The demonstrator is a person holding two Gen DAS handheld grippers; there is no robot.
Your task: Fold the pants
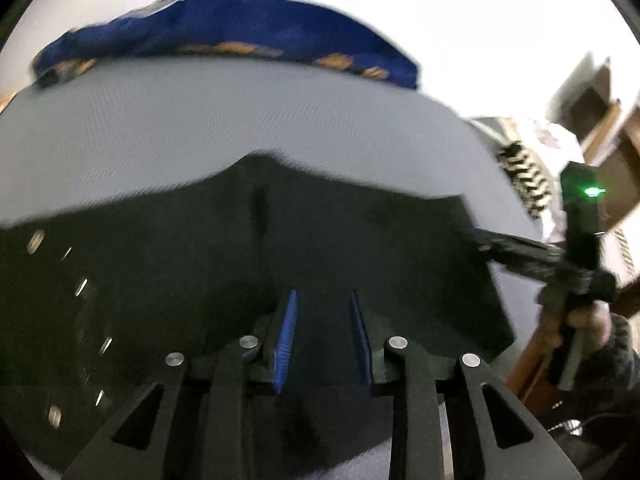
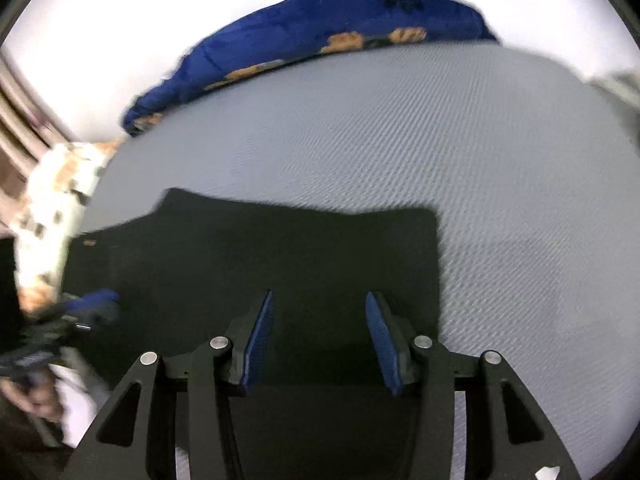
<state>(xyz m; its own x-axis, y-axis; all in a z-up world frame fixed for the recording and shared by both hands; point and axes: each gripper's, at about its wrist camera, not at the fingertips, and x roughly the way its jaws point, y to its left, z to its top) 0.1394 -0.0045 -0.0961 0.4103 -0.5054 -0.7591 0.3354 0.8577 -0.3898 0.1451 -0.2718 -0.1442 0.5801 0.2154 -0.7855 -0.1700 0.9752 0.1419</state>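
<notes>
One pair of black pants [image 1: 320,248], lying flat on a grey textured bed surface [image 1: 240,120]. It sits directly under and ahead of both sets of jaws. Two grippers, each with two blue-padded fingers.

Left gripper [image 1: 324,340]: jaws apart by a narrow gap, nothing between the pads, dark fabric visible below through the gap. Whether the tips touch the cloth cannot be told, as the frame is blurred. To the left of these jaws runs a curved row of about seven small metal studs [image 1: 82,286] on the pants.

Right gripper [image 2: 320,340]: jaws apart, wider than the left, nothing pinched, pants fabric below the gap. The right edge of the pants ends just right of the right-hand finger, and bare grey surface lies beyond.

One blue pillow [image 2: 320,28] with orange paw prints lies far ahead of both jaws, at the far edge of the bed, well apart from the pants. One black-and-white patterned cloth [image 1: 524,184] lies off to the right of the left jaws, past the bed edge. One hand [image 1: 584,320] grips the right tool's handle. Nothing lies between the jaws and the pants.
</notes>
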